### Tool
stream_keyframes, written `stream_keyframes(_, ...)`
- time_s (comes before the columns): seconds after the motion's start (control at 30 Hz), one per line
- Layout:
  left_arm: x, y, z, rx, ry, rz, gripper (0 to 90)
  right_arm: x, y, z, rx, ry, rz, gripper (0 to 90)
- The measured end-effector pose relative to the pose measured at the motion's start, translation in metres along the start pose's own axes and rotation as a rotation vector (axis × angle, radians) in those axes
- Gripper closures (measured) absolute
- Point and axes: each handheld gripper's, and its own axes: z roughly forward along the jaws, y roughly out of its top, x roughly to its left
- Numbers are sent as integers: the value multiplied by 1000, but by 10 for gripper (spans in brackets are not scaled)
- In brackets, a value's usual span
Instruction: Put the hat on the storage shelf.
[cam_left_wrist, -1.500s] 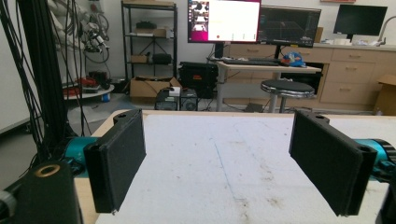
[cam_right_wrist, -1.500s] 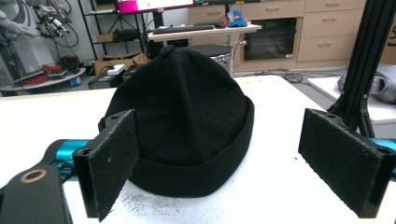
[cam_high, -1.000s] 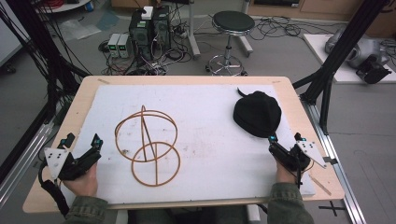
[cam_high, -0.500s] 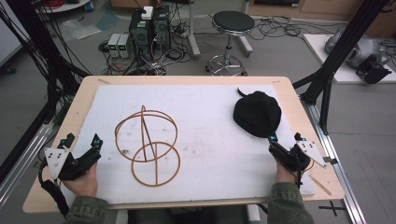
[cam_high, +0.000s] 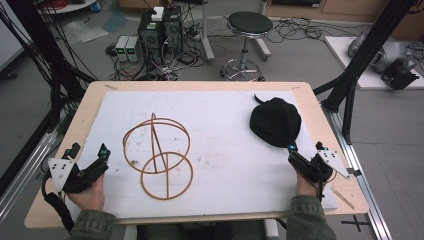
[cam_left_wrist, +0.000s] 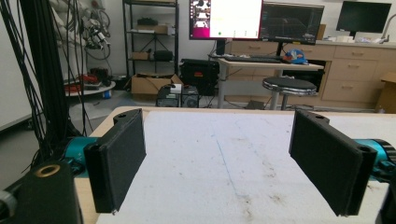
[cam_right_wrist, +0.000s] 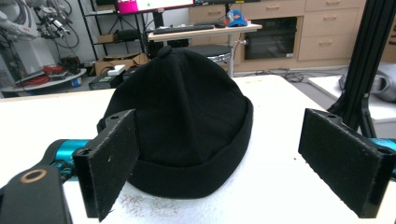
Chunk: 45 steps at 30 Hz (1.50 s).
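- Near the desk's (cam_high: 200, 85) right edge, a black beanie (cam_high: 275, 121) lies on the white mat (cam_high: 225, 150).
- Just short of it, the right tool (cam_high: 290, 152) rests, jaws spread, holding nothing.
- At the near left corner, the left tool (cam_high: 102, 159) rests spread, beside a wire hat stand (cam_high: 159, 152).

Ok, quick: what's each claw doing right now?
Left claw: open, holding nothing, bare white mat between its jaws.
Right claw: open, holding nothing, facing the black hat just ahead.
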Motion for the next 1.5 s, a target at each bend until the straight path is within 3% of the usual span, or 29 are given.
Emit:
stream_keyframes(0.27, -1, 0, 0, 2, -4, 0, 188, 5, 1, 9, 27, 28, -46, 119)
stream_keyframes(0.4, -3, 0, 1, 4, -15, 7, 188, 12, 6, 16, 31, 40, -106, 119)
stream_keyframes(0.6, -1, -1, -1, 8, -10, -1, 188, 17, 9, 20, 46, 53, -116, 119)
stream_keyframes(0.63, 0, -1, -1, 8, -9, -1, 188, 18, 10, 23, 50, 52, -145, 119)
stream_keyframes(0.93, 0, -1, -2, 13, -12, -4, 188, 24, 19, 41, 93, 65, -183, 119)
stream_keyframes(1.03, 0, -1, -2, 15, -14, 5, 188, 27, 26, 50, 106, 81, -218, 119)
stream_keyframes(1.27, 1, -1, -3, 11, -14, 6, 188, 30, 35, 66, 147, 118, -240, 119)
stream_keyframes(1.5, 2, 0, -4, 12, -10, 4, 188, 29, 38, 77, 172, 115, -240, 120)
